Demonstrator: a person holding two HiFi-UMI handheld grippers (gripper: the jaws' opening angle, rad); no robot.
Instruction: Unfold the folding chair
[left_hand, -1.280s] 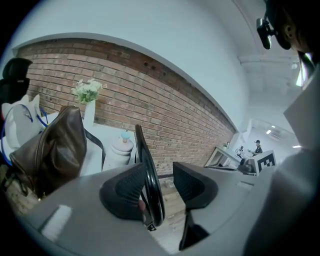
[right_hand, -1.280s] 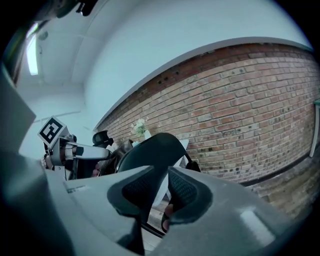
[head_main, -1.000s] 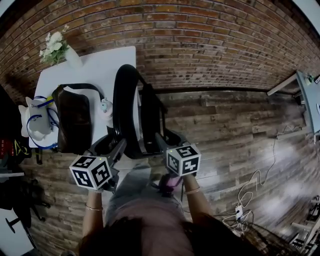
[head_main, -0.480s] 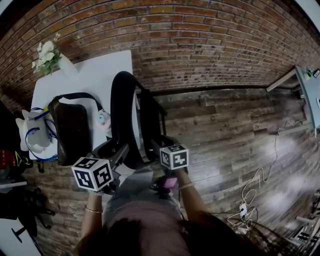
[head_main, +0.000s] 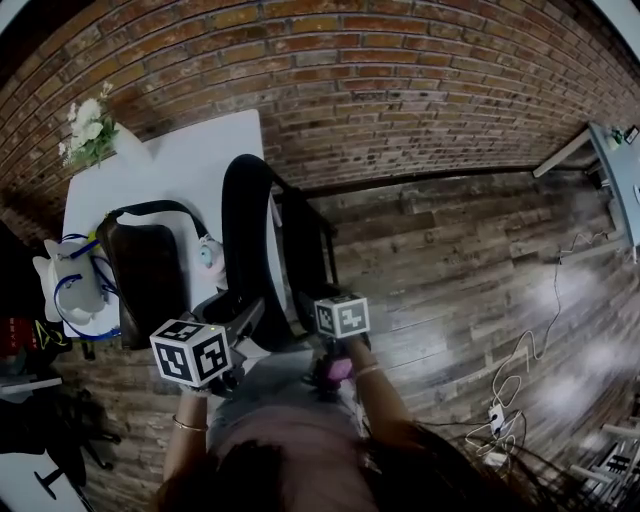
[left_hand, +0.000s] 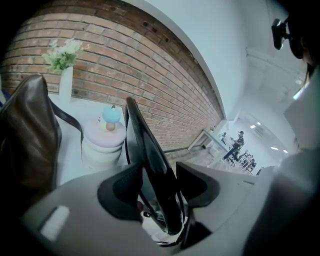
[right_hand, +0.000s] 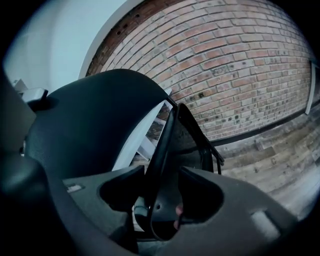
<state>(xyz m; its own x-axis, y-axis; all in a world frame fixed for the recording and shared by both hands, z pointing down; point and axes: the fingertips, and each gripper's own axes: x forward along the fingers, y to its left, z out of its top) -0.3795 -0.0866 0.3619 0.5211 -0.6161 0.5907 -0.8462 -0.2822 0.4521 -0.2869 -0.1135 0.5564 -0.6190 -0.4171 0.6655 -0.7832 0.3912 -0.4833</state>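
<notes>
The folding chair (head_main: 250, 235) is standing upright at the person's 12 o'clock, with the white worktop (head_main: 170, 165) just beside it at 9 o'clock. Both forearms are reaching forward, and the grippers are angling downward. The left gripper (left_hand: 158, 181) is clamping the chair's black panel edge. The right gripper (right_hand: 161, 186) has just been opening, and its jaws are straddling a frame bar without pressing on it.

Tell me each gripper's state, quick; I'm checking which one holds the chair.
Left gripper: closed on the folding chair, on its black panel.
Right gripper: open, jaws have just been opening; a thin chair edge stands loose between them.
</notes>
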